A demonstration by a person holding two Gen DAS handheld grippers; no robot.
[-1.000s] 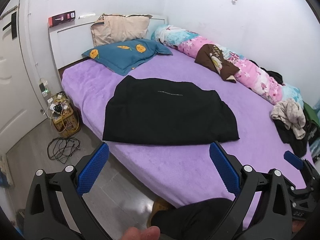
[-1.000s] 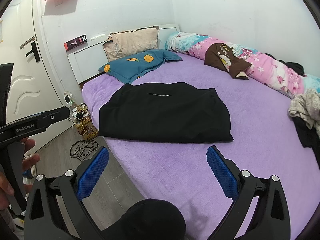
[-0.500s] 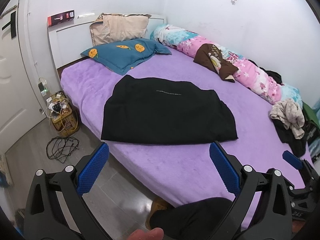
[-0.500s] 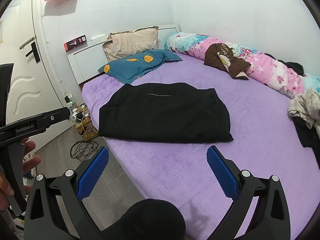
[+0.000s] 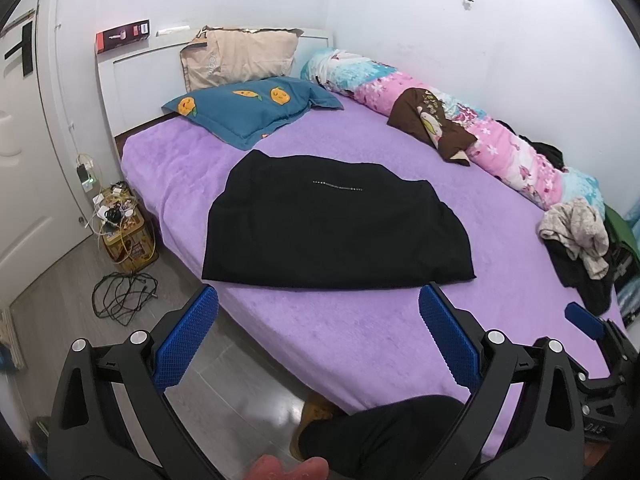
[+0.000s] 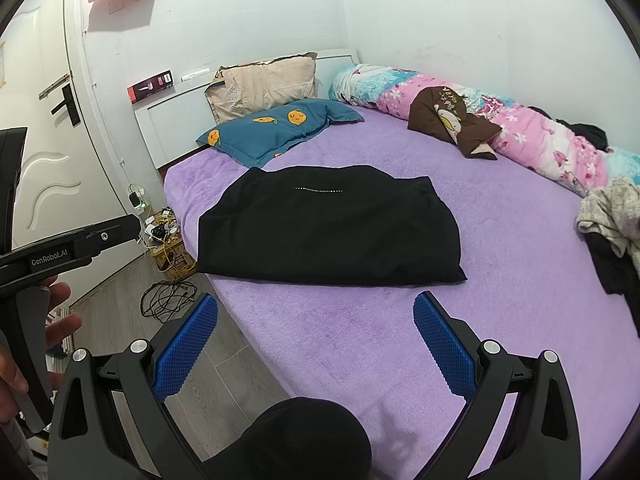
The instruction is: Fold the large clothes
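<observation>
A large black garment (image 5: pixel 332 220) (image 6: pixel 328 228) lies flat and folded over on the purple bed (image 5: pixel 380 336) (image 6: pixel 500 304), a thin line of studs across its chest. My left gripper (image 5: pixel 318 292) hangs open in front of the bed's near edge, short of the garment's hem, with nothing between its blue pads. Over the near edge of the bed my right gripper (image 6: pixel 316 302) is held open and empty as well, clear of the cloth. The right wrist view catches the left tool's body at its left edge, in a hand (image 6: pixel 56 320).
A blue pillow (image 5: pixel 252 110) and a beige pillow (image 5: pixel 240 58) sit at the headboard. A rolled floral quilt (image 5: pixel 500 140) lines the far wall. Loose clothes (image 5: pixel 576 236) pile at the right. Cables (image 5: pixel 120 296) and a yellow crate (image 5: pixel 128 236) are on the floor. A person's dark-clothed leg (image 5: pixel 380 436) is below.
Both views have barely drifted; the garment and both open grippers stay as they were.
</observation>
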